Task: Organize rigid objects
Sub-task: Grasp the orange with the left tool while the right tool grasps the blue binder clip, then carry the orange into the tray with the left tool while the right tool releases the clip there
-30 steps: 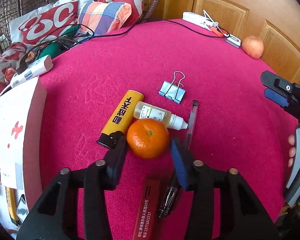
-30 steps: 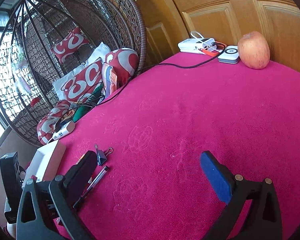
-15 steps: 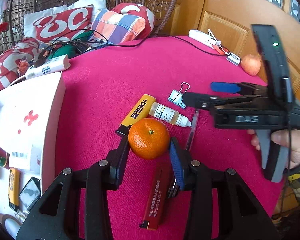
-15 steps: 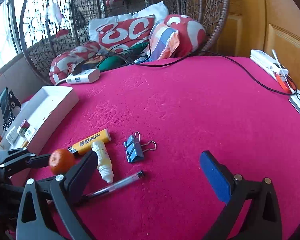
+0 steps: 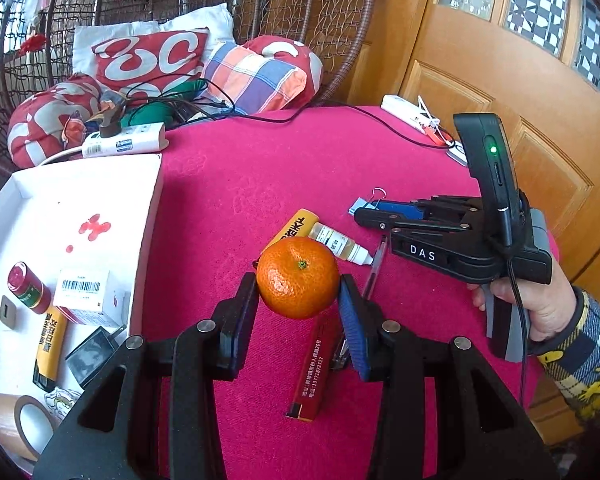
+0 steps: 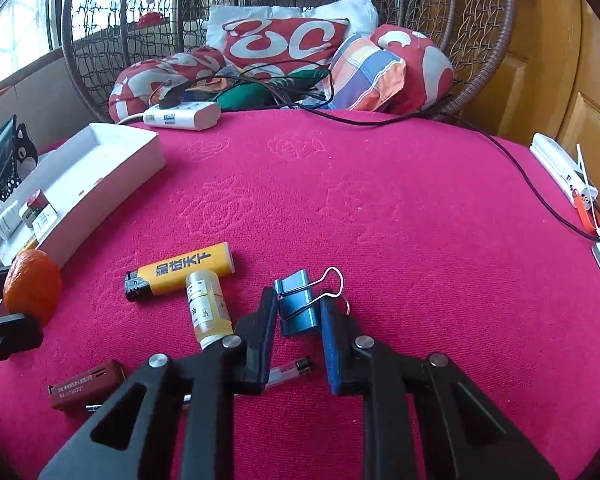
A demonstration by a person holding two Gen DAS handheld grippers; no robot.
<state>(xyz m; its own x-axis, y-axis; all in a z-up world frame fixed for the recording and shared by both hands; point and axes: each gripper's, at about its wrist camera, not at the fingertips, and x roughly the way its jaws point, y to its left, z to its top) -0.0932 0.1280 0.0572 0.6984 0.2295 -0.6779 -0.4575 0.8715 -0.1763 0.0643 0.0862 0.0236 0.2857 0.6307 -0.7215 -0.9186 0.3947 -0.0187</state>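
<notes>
Magenta-pink towelling covers a round table [image 6: 380,200], and small household things lie scattered on its near half. The left gripper [image 5: 298,304] is clamped on an orange tangerine [image 5: 298,278], both pads pressed against the fruit's sides, and holds it clear of the cloth. In the right wrist view the same tangerine [image 6: 32,286] appears at the far left edge, beside the corner of a white tray.

The right gripper [image 6: 299,312] sits low over the cloth with its two fingers on either side of a blue binder clip [image 6: 298,304]. The black finger [image 6: 266,320] and the blue-padded finger [image 6: 334,340] stand close against the clip's sides, but whether they are pressing it cannot be told. The clip rests on the cloth, its wire loops pointing away.

To the left of the clip lie a yellow lighter [image 6: 186,272] and, touching its near side, a small dropper bottle [image 6: 208,304] of yellowish liquid. A clear pen [image 6: 290,372] lies nearer, partly hidden under the right gripper. A dark red lighter [image 6: 86,386] lies at the near left.

The white tray [image 5: 148,216] stands at the table's left edge and holds a small red-and-green can [image 5: 26,288], a white box with a barcode [image 5: 88,296], another yellow lighter [image 5: 50,344] and a black charger [image 5: 94,354]. A roll of brown tape [image 5: 16,424] lies at its near end.
</notes>
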